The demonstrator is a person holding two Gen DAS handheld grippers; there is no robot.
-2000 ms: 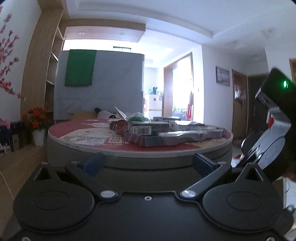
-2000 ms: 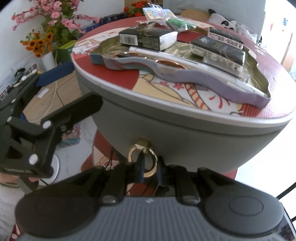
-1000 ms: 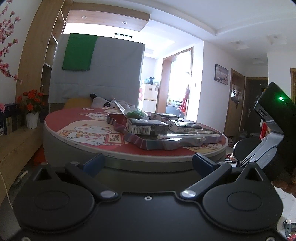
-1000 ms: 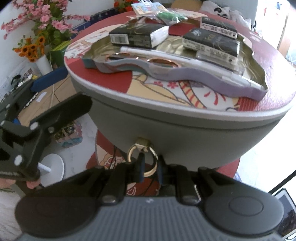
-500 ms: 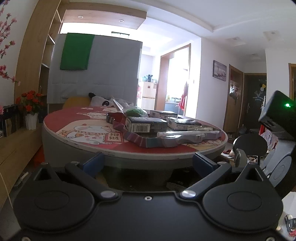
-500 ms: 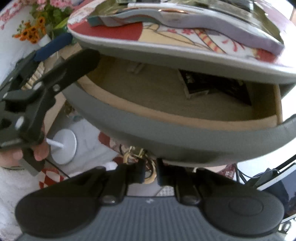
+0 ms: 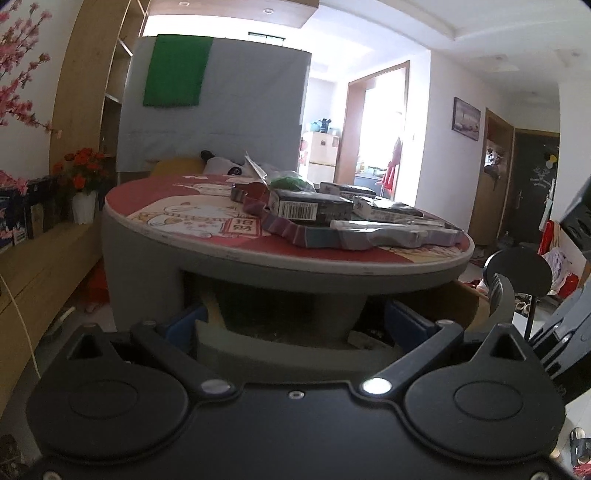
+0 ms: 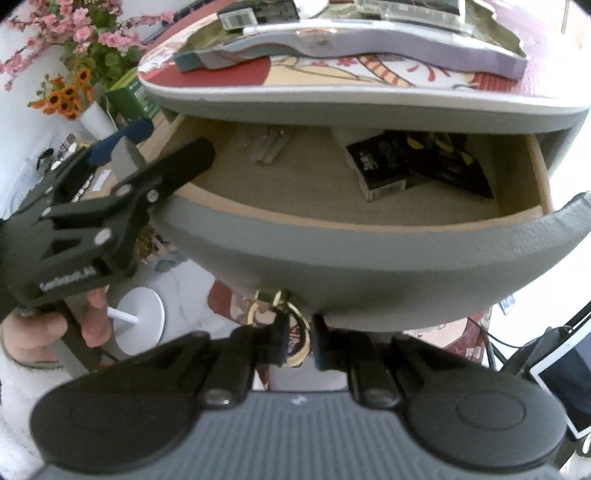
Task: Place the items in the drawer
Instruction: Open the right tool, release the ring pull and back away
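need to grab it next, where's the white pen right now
In the left wrist view the white pen lies on the purple tray on the round table's right side, in front of the dark boxes.

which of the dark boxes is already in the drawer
The black box lying on the open drawer's floor, right side; the other dark boxes sit in the tray on the tabletop.

left wrist: low, level, near table (image 7: 229,254); right wrist: steeply down, close; shared: drawer (image 8: 369,251)
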